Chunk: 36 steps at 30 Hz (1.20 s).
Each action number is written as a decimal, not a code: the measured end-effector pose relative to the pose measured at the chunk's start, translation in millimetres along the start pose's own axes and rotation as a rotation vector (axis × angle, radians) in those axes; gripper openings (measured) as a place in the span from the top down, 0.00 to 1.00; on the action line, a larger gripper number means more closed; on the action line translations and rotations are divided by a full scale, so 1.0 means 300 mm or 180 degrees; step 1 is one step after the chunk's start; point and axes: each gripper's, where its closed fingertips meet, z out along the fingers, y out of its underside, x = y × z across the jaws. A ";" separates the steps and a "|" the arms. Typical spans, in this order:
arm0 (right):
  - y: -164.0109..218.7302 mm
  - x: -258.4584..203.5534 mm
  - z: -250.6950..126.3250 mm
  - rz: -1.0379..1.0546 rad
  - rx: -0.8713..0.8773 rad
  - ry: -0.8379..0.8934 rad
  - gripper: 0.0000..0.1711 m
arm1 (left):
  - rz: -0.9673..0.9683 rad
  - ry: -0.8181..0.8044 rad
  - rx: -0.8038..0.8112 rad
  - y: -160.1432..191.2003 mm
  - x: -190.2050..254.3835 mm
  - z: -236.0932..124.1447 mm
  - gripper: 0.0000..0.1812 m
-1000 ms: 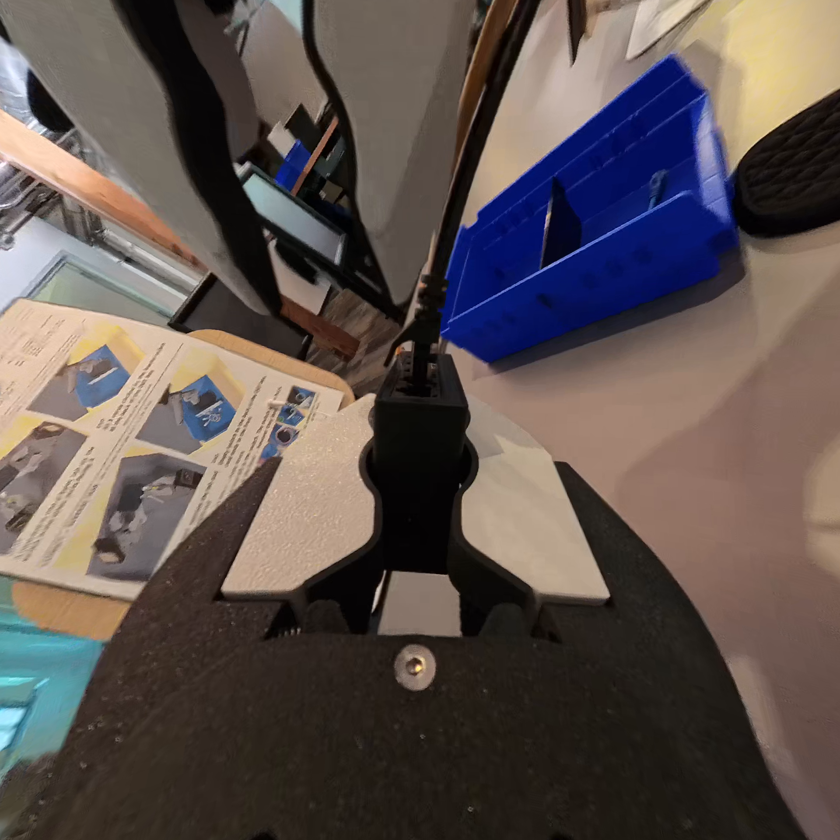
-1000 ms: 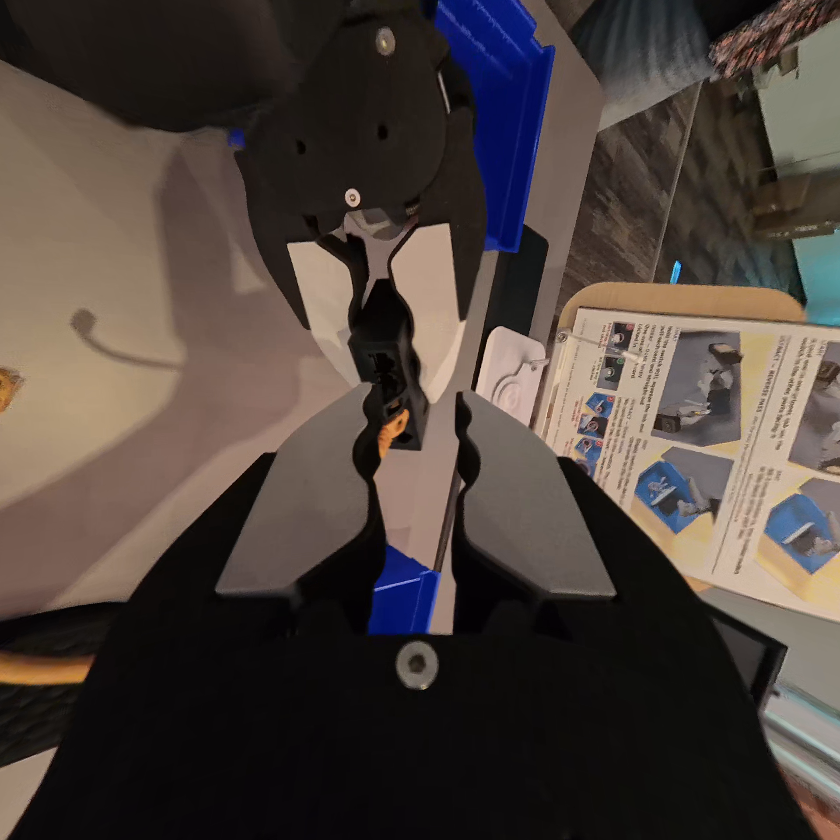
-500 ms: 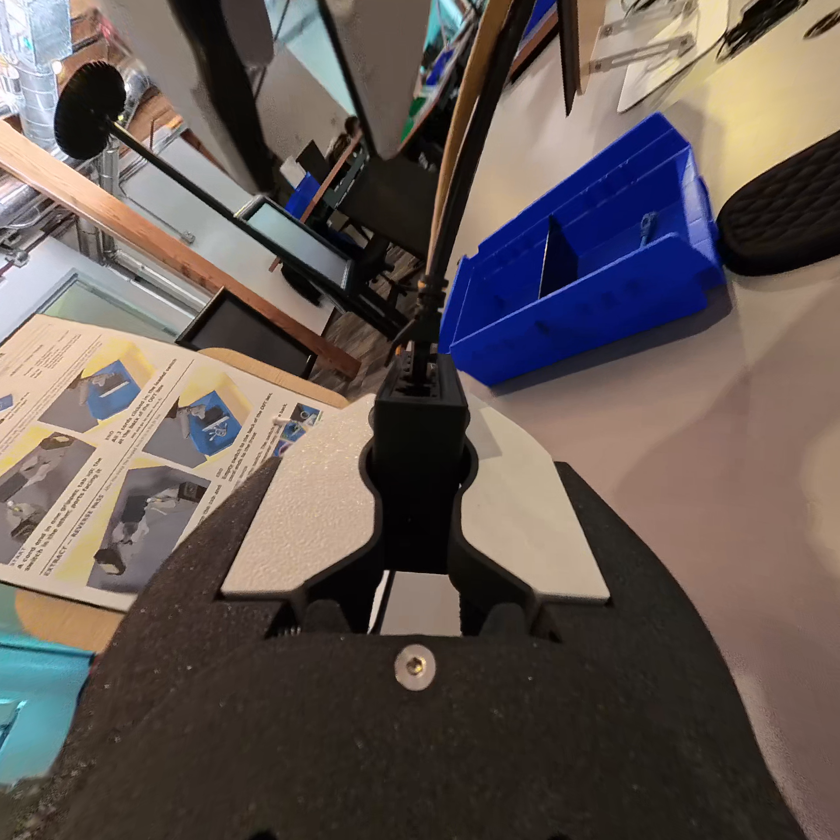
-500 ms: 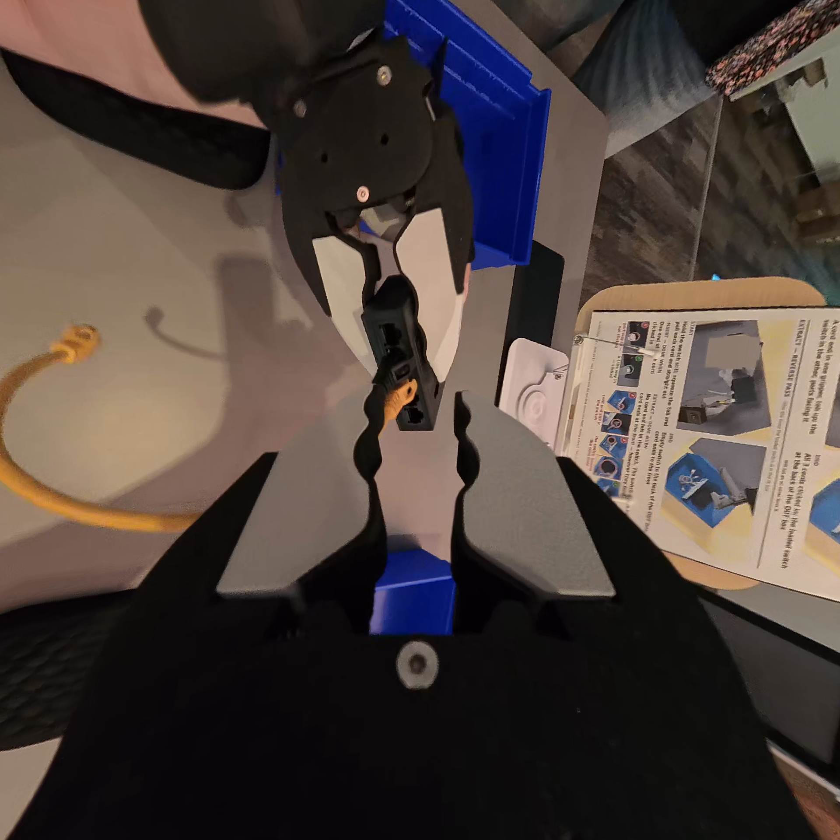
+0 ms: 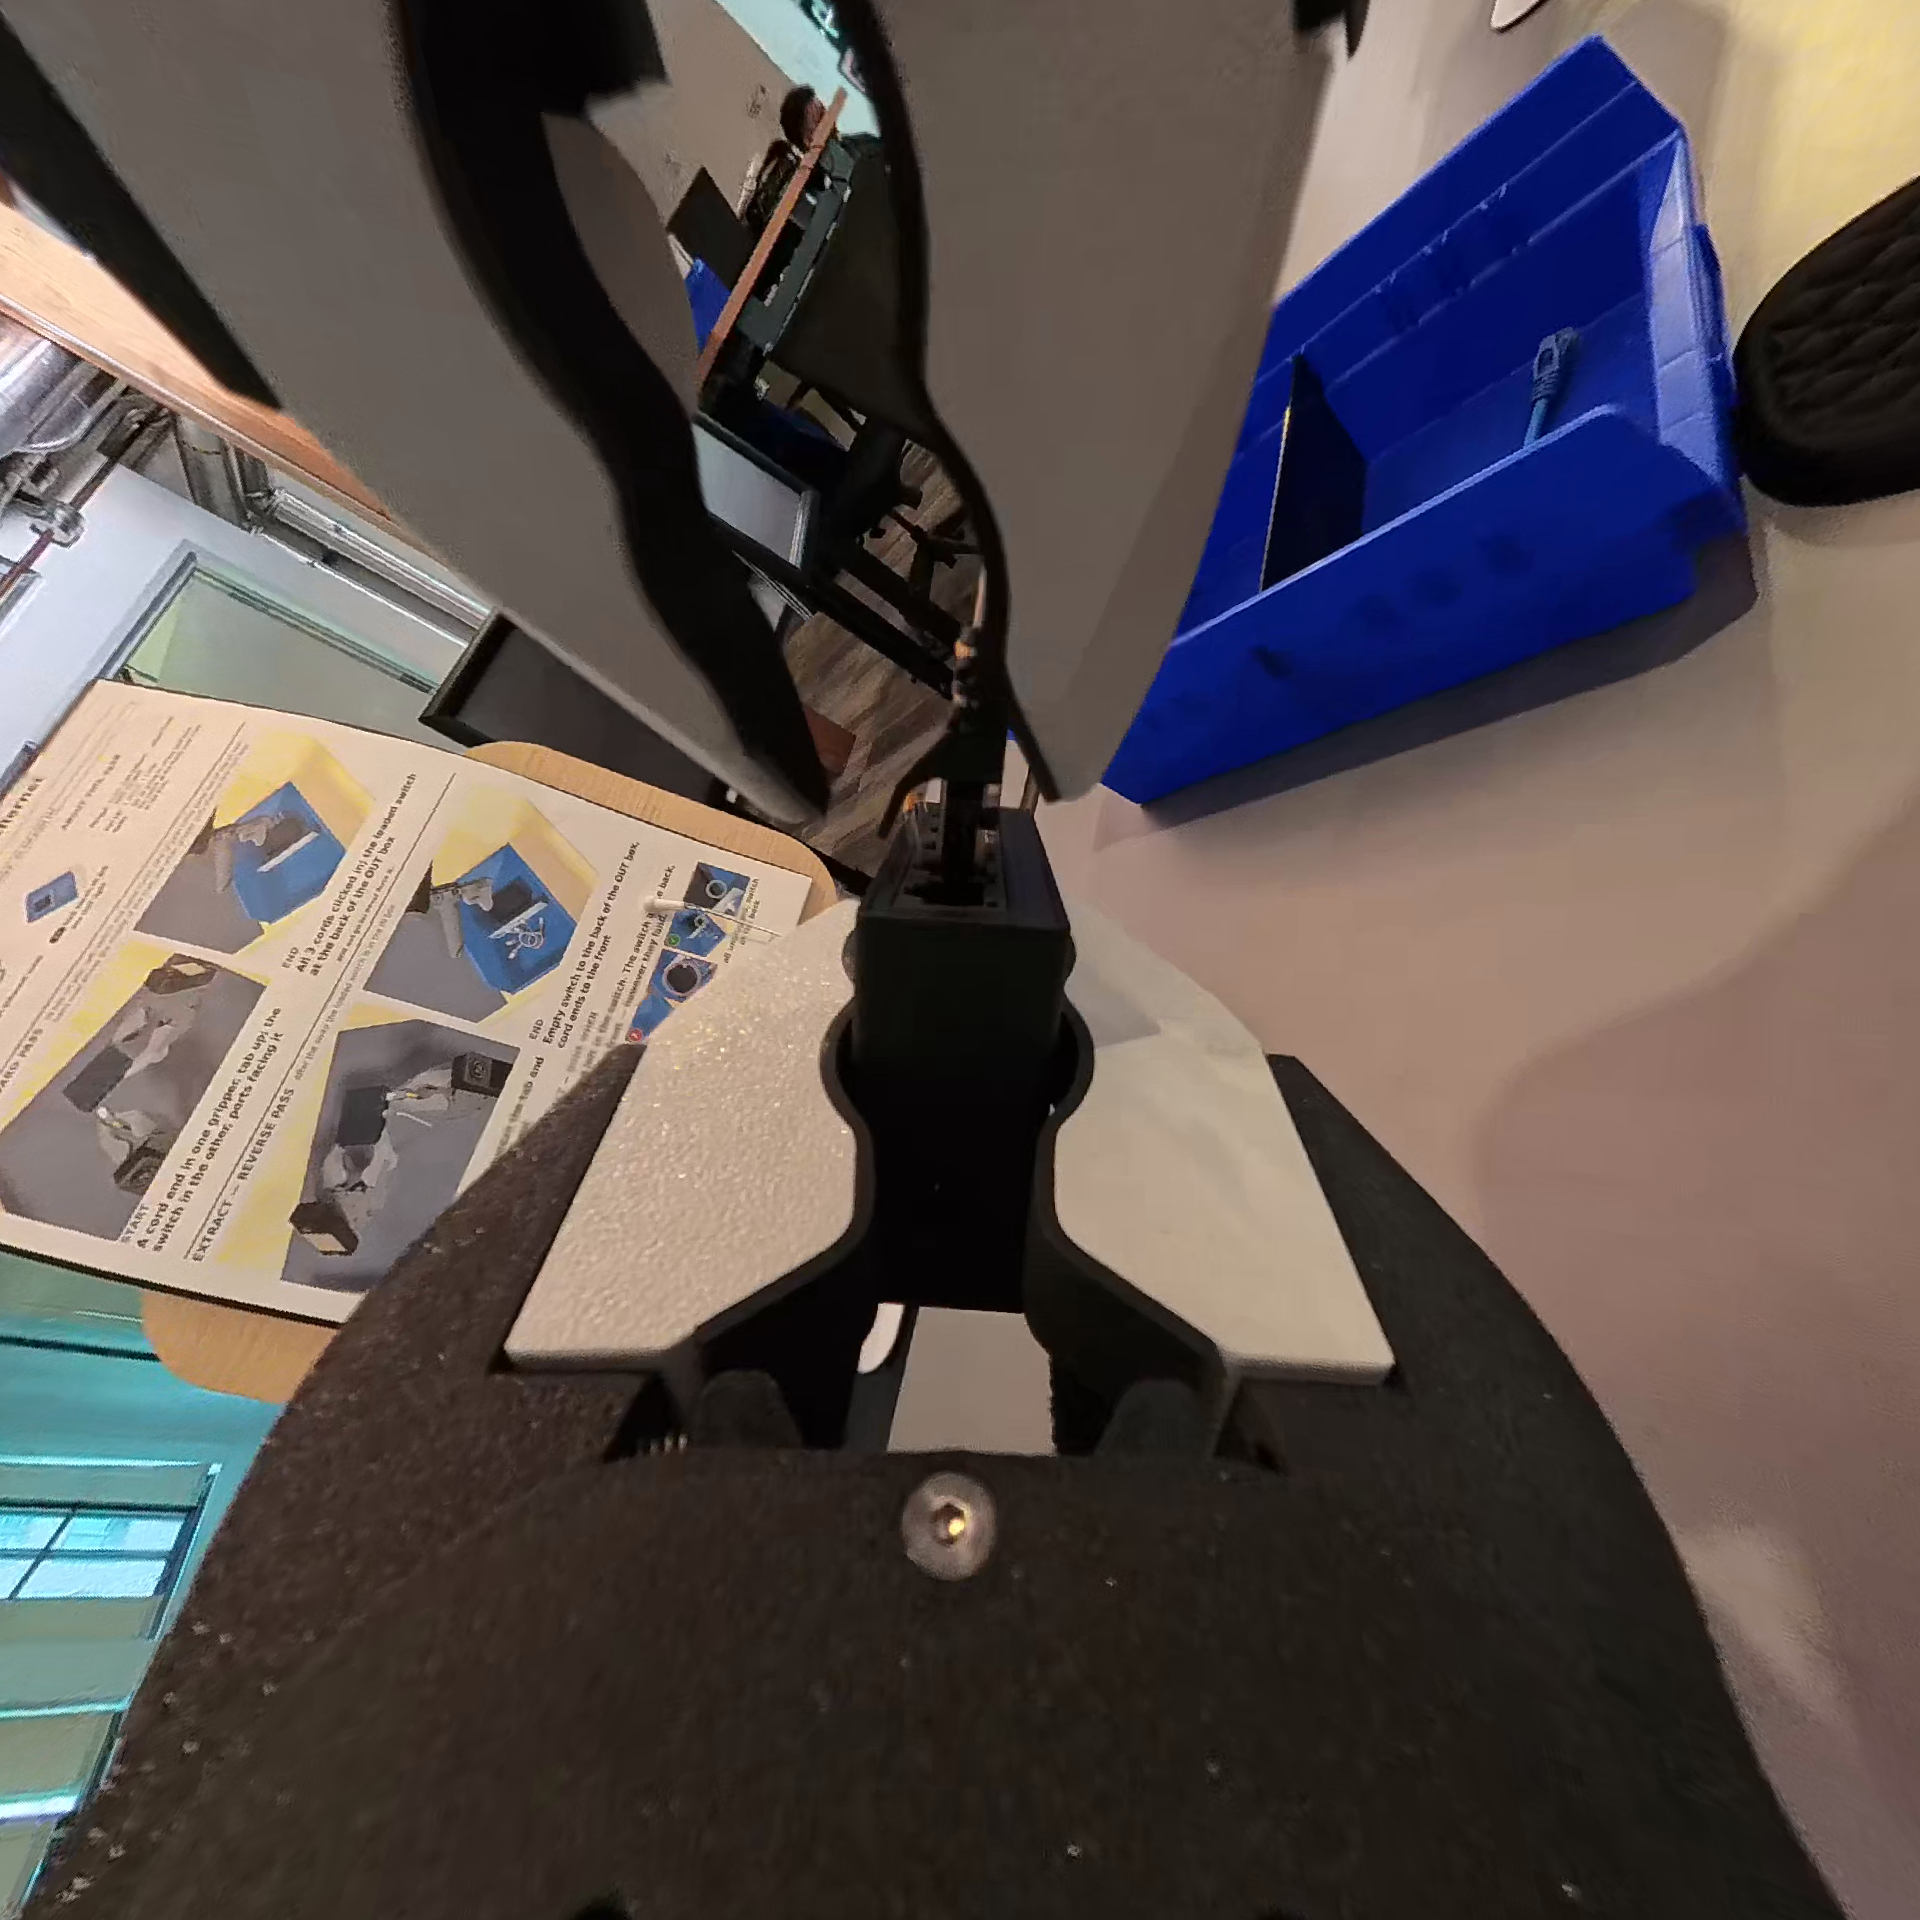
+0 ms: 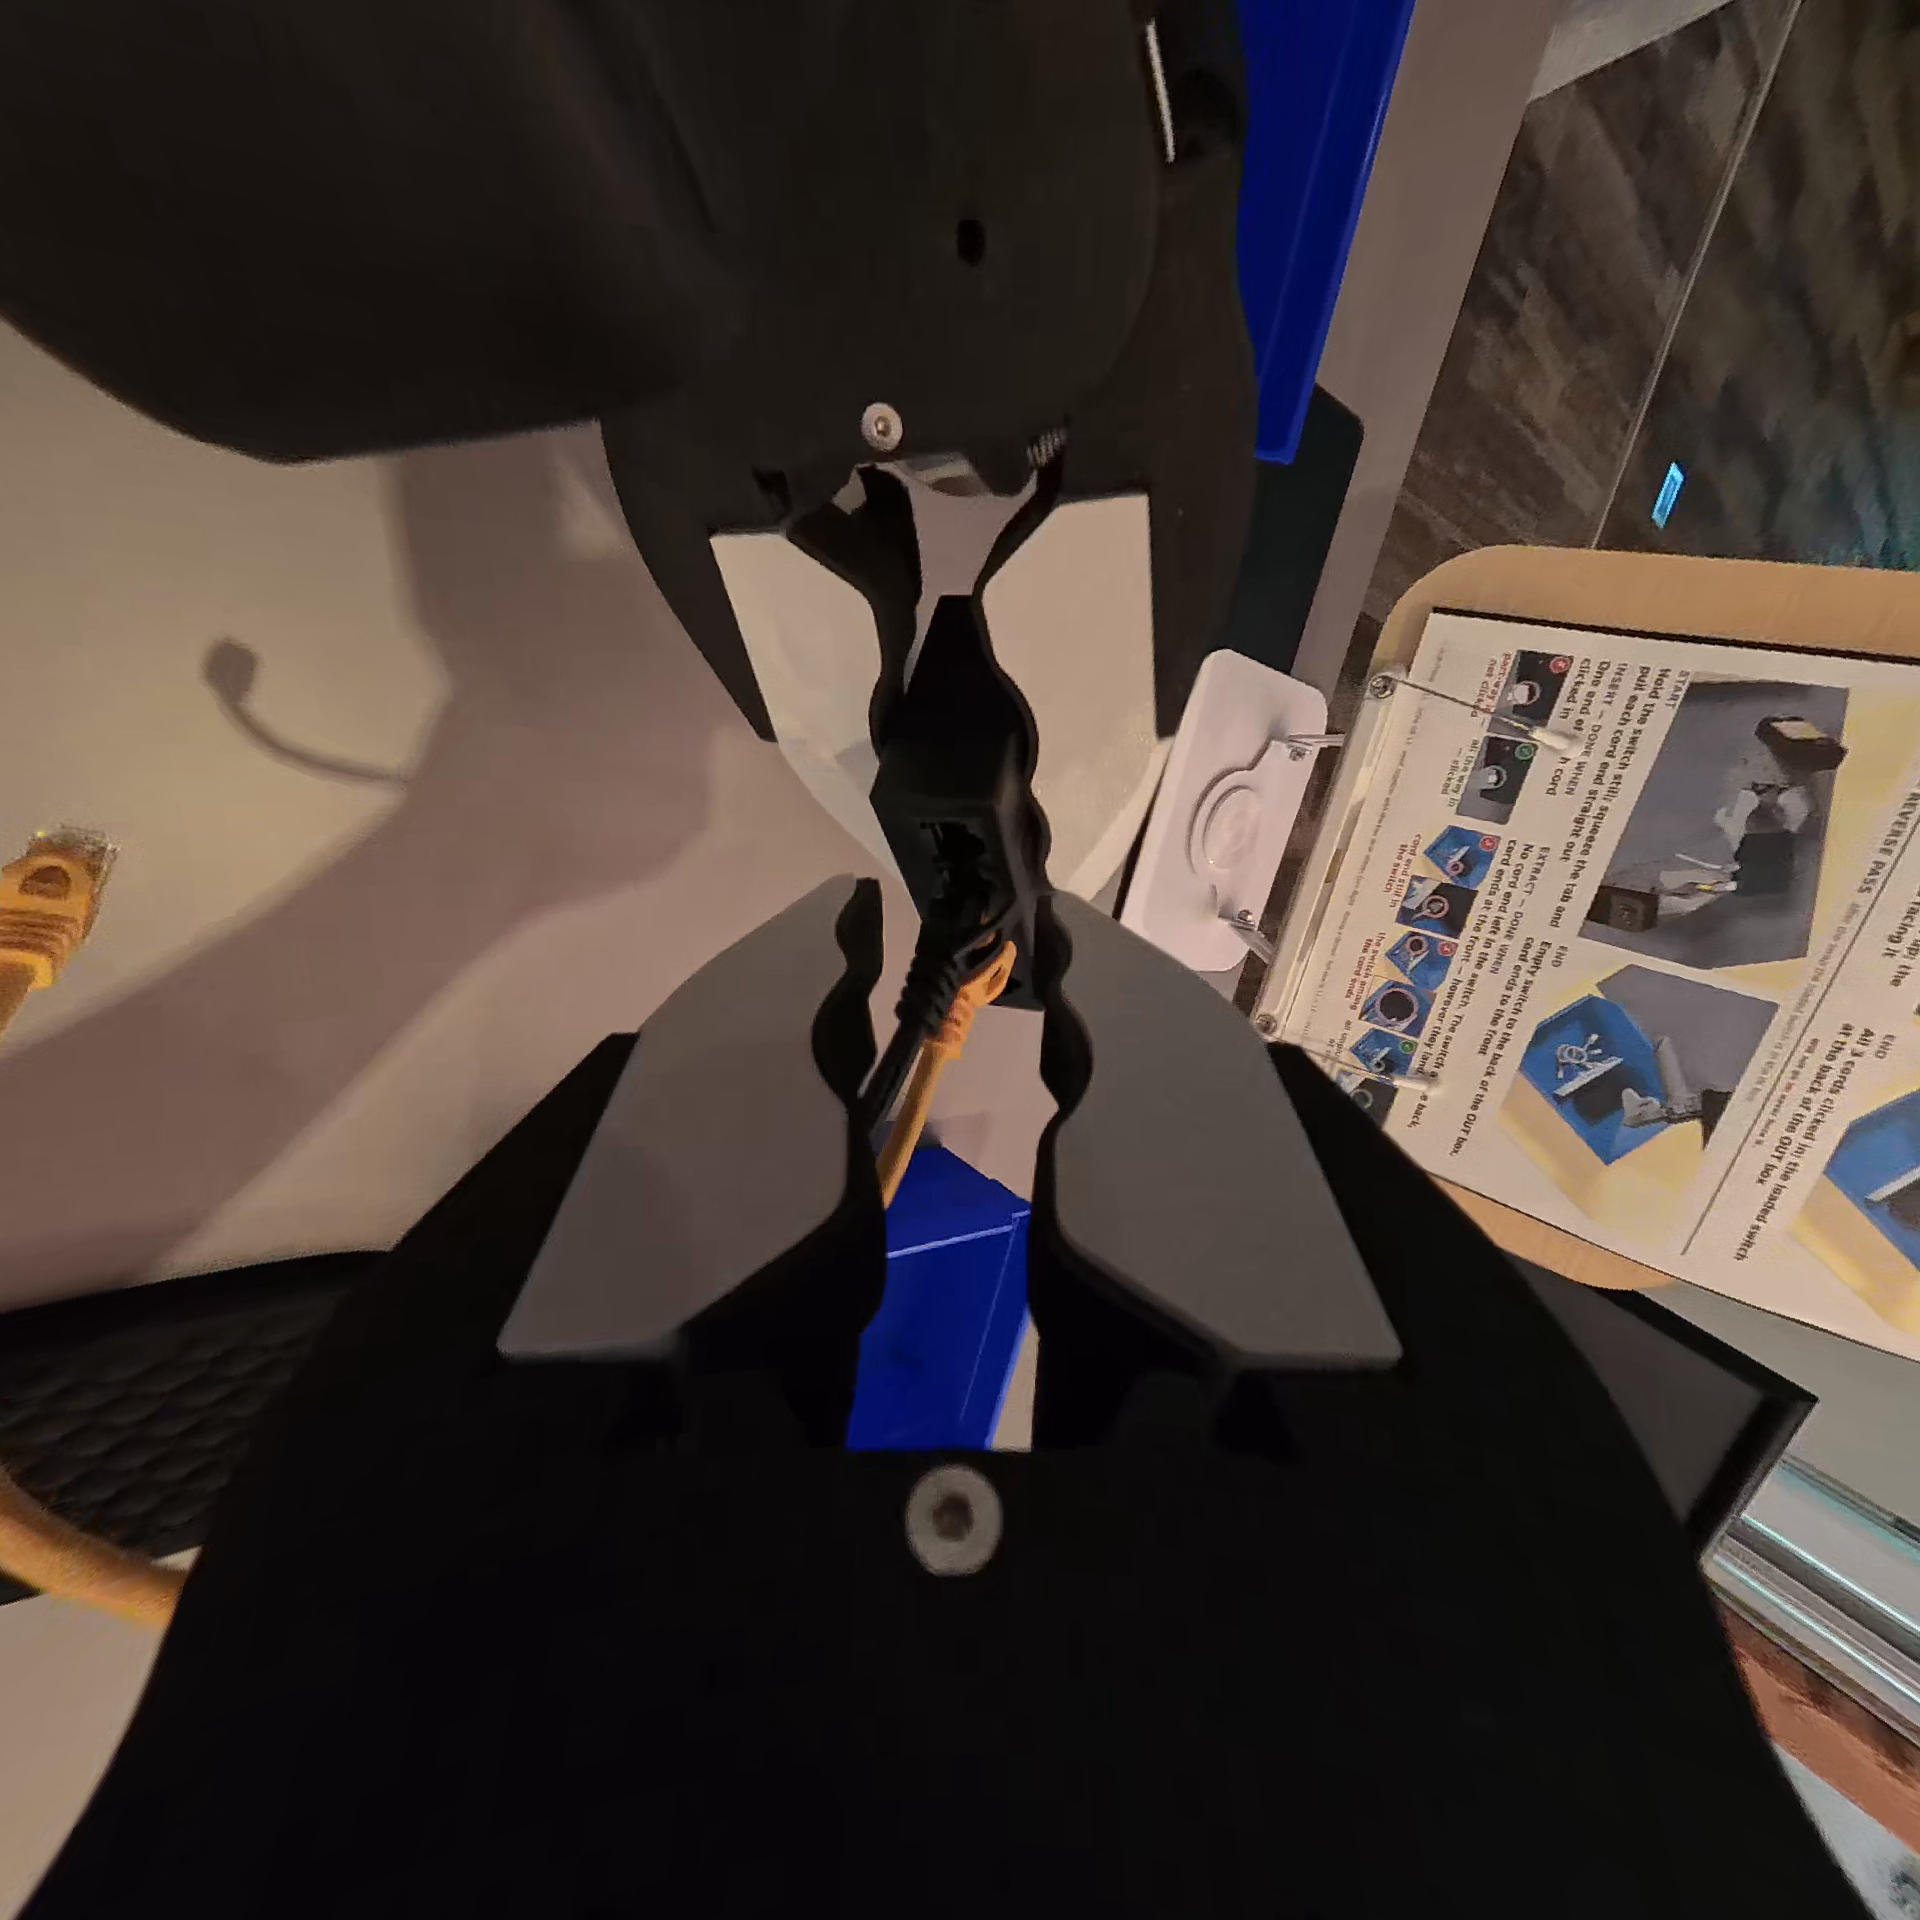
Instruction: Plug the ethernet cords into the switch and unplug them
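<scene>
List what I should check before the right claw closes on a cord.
1. Left claw holds the switch: ok, shut on it.
2. Right claw open: ok, fingers apart.
3. Only one cord in its gap: not ok, black cord and orange cord both run through.
4. Latch tab facing a finger: cannot tell.
5. Orange cord's free end unsnagged: ok, loose on the table.

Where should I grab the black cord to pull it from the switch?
Probably take the black cord by its ribbed boot, just behind the plug, where it looks stiffest. Come straight at the port face of the switch, opposite the left hand-held gripper clamping its body. The right hand-held gripper is open astride it. The orange cord sits close alongside, so avoid pinching both.
</scene>
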 end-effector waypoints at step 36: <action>0.046 -0.007 0.027 -0.0353 -0.0283 0.0401 0.93 | 0.0126 -0.0116 -0.0024 -0.038 0.001 -0.010 0.84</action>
